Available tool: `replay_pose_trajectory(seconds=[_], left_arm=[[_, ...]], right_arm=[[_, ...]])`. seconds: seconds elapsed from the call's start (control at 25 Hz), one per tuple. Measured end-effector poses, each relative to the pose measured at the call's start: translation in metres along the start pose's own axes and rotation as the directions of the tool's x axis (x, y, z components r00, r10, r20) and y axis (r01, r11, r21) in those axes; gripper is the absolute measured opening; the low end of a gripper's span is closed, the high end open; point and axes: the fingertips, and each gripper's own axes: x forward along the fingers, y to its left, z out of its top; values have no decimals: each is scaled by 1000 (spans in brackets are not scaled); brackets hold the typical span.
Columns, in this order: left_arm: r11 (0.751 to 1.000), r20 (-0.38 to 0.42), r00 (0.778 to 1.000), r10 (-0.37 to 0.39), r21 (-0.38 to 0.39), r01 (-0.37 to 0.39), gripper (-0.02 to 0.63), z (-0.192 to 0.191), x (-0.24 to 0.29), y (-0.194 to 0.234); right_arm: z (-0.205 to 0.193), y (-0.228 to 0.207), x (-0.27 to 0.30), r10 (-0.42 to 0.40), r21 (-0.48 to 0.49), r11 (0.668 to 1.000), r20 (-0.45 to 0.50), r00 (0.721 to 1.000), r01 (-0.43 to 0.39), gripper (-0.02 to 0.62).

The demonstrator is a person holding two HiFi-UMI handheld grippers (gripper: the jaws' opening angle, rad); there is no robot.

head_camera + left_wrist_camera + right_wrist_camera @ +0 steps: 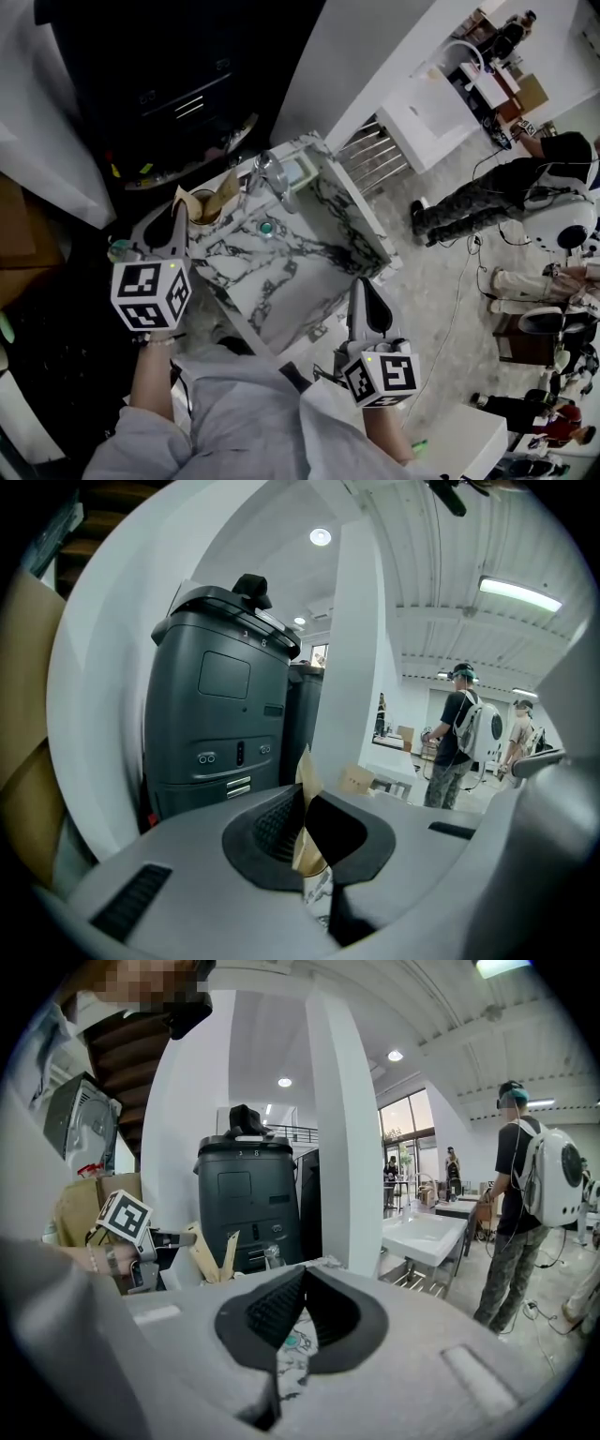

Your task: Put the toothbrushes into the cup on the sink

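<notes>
Grip on the left gripper [302, 803]: clamped shut on a tan toothbrush [306, 766], held upright, long axis near vertical. Hangs just beside the cup [208, 217] at the far left corner of the sink [281, 272]; probably needs only lowering in. Well apart at the near right, right gripper [361, 286]: pinched together on nothing.
</notes>
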Motion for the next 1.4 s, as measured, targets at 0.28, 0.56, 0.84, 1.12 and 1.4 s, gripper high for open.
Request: replay_pose_trajectory(seconds=[0.28, 0.56, 0.84, 1.12, 1.4], left_arm=[[1000, -39, 999, -8, 11, 9, 9, -17, 9, 2], [1000, -63, 998, -19, 12, 20, 9, -30, 14, -1], [1000, -78, 997, -19, 13, 20, 9, -29, 17, -2], [1000, -65, 998, -13, 25, 15, 11, -20, 11, -5], [998, -33, 999, -15, 64, 17, 38, 0, -7, -14]], right_arm=[[-3, 2, -3, -4, 4, 1000, -8, 1000, 4, -2], [-4, 4, -4, -3, 3, 1000, -9, 1000, 3, -2], [-4, 6, -4, 0, 2, 1000, -7, 1000, 0, -2], [1, 10, -4, 21, -6, 1000, 3, 1000, -21, -2], [10, 18, -1, 56, -8, 998, 33, 998, -56, -2]])
